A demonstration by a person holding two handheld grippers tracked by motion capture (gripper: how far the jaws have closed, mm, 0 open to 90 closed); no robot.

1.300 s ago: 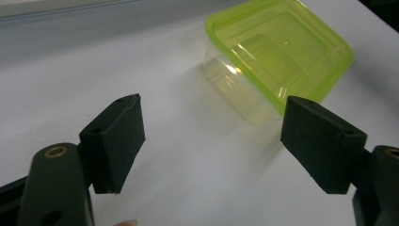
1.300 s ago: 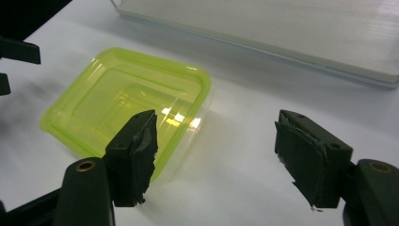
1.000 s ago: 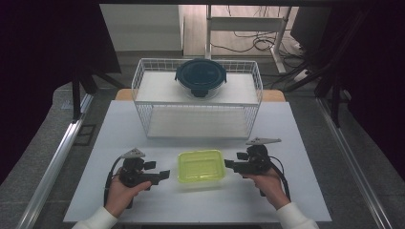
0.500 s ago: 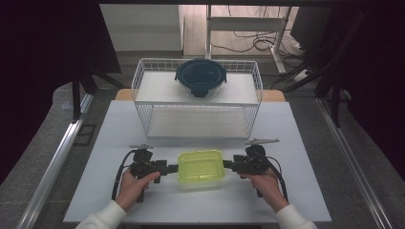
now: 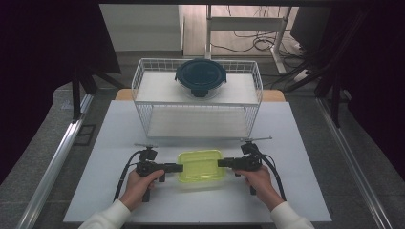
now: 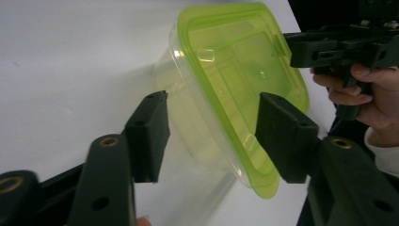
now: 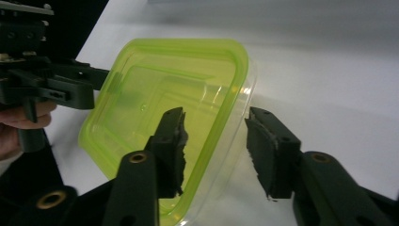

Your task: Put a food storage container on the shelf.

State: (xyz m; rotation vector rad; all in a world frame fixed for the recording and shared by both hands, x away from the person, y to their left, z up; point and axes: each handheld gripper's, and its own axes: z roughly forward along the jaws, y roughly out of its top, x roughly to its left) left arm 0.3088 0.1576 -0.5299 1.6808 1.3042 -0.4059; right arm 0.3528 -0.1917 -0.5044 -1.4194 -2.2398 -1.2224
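A clear tub with a yellow-green lid (image 5: 200, 165) lies on the white table (image 5: 305, 143), near its front. My left gripper (image 5: 180, 167) reaches its left end and my right gripper (image 5: 220, 162) its right end, both turned on their sides. In the left gripper view the tub (image 6: 235, 70) sits between the open jaws of my left gripper (image 6: 214, 136), one over the lid, one beside the clear wall. In the right gripper view my right gripper (image 7: 219, 153) likewise straddles the lid's rim (image 7: 164, 89), open, with a gap on both sides.
A white wire rack (image 5: 198, 112) stands behind the tub, with a dark blue round lidded container (image 5: 200, 78) on its top shelf. Dark curtains flank the table, and a metal rail (image 5: 62, 157) runs along the left.
Both grippers have moved inward from beside the tub to its two ends and rolled onto their sides. The tub has stayed put.
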